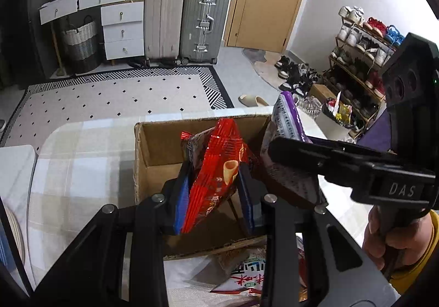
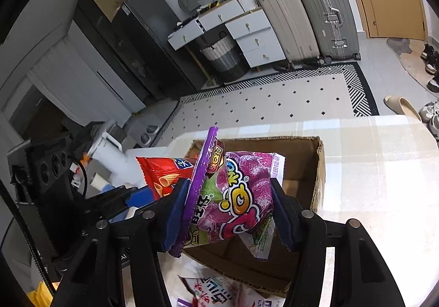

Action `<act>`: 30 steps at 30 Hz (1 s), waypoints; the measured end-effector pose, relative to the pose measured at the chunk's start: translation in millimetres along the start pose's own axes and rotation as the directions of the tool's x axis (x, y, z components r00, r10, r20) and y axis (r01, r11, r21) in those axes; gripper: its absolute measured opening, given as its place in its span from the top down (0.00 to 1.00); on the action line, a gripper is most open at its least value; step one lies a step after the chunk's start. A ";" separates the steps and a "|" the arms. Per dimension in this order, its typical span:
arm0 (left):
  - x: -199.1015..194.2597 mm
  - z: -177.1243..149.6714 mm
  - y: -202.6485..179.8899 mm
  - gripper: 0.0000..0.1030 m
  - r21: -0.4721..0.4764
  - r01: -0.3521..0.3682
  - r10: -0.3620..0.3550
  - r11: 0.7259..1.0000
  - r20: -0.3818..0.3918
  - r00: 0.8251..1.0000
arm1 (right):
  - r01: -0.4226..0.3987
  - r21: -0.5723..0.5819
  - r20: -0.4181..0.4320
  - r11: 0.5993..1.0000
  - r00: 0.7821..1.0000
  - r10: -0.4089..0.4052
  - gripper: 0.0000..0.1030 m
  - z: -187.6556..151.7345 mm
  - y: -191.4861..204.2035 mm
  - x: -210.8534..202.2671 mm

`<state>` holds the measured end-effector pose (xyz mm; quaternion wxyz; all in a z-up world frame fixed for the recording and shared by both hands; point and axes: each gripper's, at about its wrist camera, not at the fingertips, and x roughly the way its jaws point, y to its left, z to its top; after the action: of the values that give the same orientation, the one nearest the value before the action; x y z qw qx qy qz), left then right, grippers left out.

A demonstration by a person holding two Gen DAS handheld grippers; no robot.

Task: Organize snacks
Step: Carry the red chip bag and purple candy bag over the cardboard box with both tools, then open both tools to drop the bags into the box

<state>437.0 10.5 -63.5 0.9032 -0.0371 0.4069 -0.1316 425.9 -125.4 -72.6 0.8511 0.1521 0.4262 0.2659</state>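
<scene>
The left gripper (image 1: 214, 191) clamps a crinkled red foil snack bag (image 1: 216, 169), its long axis upright, directly above the open brown cardboard box (image 1: 153, 153). The right gripper (image 2: 227, 208), jaws narrowed on a purple gummy-candy packet (image 2: 236, 197), hangs over the same box beside it. Only the right wrist view shows the packet's printed face; the left shows its back.

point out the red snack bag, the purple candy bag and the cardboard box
red snack bag (image 1: 216, 169): left wrist view, middle of the bag's front.
purple candy bag (image 2: 238, 191): right wrist view, on the printed front.
cardboard box (image 1: 153, 148): left wrist view, inner left wall.
</scene>
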 end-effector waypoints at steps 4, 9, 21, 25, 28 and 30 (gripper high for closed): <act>19.3 -1.5 4.3 0.71 -0.009 -0.001 0.001 1.000 -0.020 1.000 | 0.013 0.004 -0.019 1.000 1.000 -0.013 0.43 -2.6 -2.7 9.4; 34.5 -13.8 5.5 0.71 -0.008 -0.018 0.017 1.000 -0.039 0.999 | 0.024 -0.008 -0.027 1.000 0.999 -0.024 0.43 -5.1 -4.0 15.4; 42.7 -25.4 4.2 0.45 -0.016 -0.020 0.019 1.000 -0.041 0.999 | 0.053 -0.004 -0.023 0.999 0.998 -0.053 0.42 -7.6 -7.2 16.1; 37.3 -25.3 8.6 0.45 -0.031 -0.028 0.027 0.999 -0.034 0.999 | 0.051 0.014 -0.017 0.999 0.999 -0.051 0.42 -9.5 -6.2 10.6; 22.4 -30.8 11.3 0.44 -0.030 -0.041 0.041 0.999 -0.029 0.999 | 0.060 -0.004 -0.006 0.998 0.998 -0.060 0.42 -10.6 -0.1 2.5; 12.7 -33.4 11.4 0.44 -0.025 -0.043 0.042 0.999 -0.015 0.999 | 0.057 -0.009 0.005 0.998 0.998 -0.057 0.42 -12.2 4.6 -5.0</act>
<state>422.5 19.4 -97.0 0.9023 -0.0389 0.4158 -0.1074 412.1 -124.1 -74.3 0.8601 0.1369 0.4271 0.2430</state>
